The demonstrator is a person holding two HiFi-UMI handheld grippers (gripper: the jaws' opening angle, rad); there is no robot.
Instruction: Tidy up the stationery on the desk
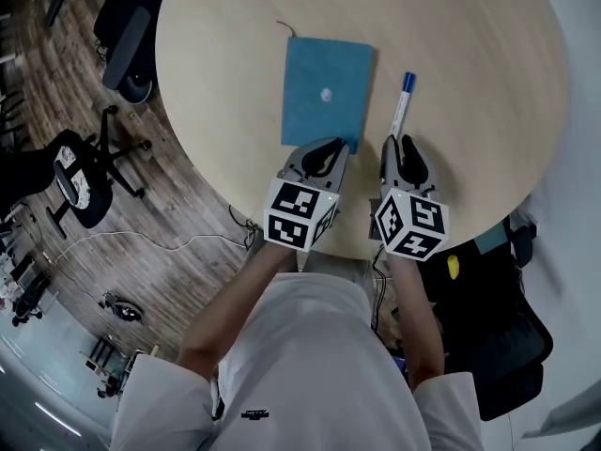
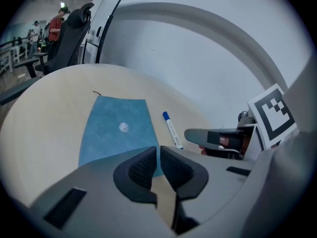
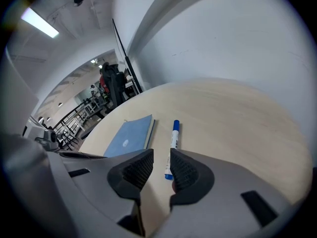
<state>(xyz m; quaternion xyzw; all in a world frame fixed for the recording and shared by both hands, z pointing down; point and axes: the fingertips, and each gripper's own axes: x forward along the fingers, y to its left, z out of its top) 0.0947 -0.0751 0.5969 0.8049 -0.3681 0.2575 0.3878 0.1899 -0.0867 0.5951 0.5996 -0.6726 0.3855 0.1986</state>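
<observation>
A blue notebook (image 1: 327, 92) lies flat on the round wooden table (image 1: 225, 45), with a small white mark on its cover. To its right lies a white marker with a blue cap (image 1: 402, 104). My left gripper (image 1: 329, 148) hovers over the notebook's near right corner, its jaws almost touching and nothing held. My right gripper (image 1: 402, 145) sits just short of the marker's near end, with a narrow gap between its jaws and nothing in it. In the left gripper view the notebook (image 2: 119, 130) and marker (image 2: 172, 129) lie beyond the left gripper (image 2: 158, 155). The right gripper (image 3: 161, 160) points at the marker (image 3: 173, 142).
Black office chairs (image 1: 80, 181) stand on the wood floor left of the table, and another dark chair (image 1: 512, 336) is at the right. A white curved wall (image 3: 223, 38) lies behind the table. People (image 2: 55, 26) stand far off.
</observation>
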